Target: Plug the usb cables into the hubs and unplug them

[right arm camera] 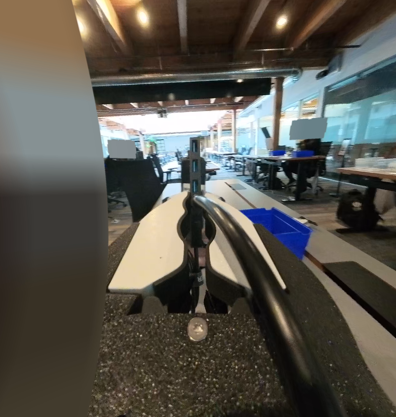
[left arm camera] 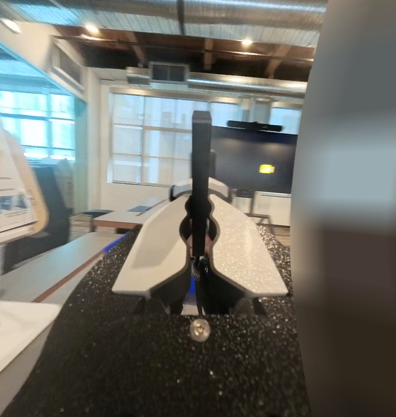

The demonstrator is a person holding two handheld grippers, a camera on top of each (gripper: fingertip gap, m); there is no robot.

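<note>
The left gripper (left arm camera: 200,196) is clenching one black hub (left arm camera: 200,180), which is standing upright between its two pale fingers (left arm camera: 163,243) and poking up well past their tips; only its narrow plain edge is facing the camera, so no sockets are showing on this side. Below the hub, one thin dark cord (left arm camera: 198,270) is hanging down between the fingers, though the picture is too blurred to tell where it is ending. Behind the left gripper, one grey table (left arm camera: 46,270) is stretching away, one large dark screen (left arm camera: 255,162) is standing against the windows, and one silver duct (left arm camera: 215,77) is running under the wooden ceiling. The right gripper (right arm camera: 195,198) is likewise gripping one black hub (right arm camera: 195,167), held upright between its two pale fingers (right arm camera: 156,246), and here three blue sockets are showing stacked one above another on the edge facing the camera, all three sitting open with nothing in them. One thick black cable (right arm camera: 255,266) is curving from near the fingertips down over the right-hand finger and out past the bottom of the view; whether it is joining the hub cannot be told. One thin cord (right arm camera: 195,270) is dropping from the hub's lower end between the fingers. To the right, one blue bin (right arm camera: 280,225) is sitting on a grey table (right arm camera: 354,334), showing two compartments, and several black office chairs (right arm camera: 138,180) and more desks are standing farther back.
</note>
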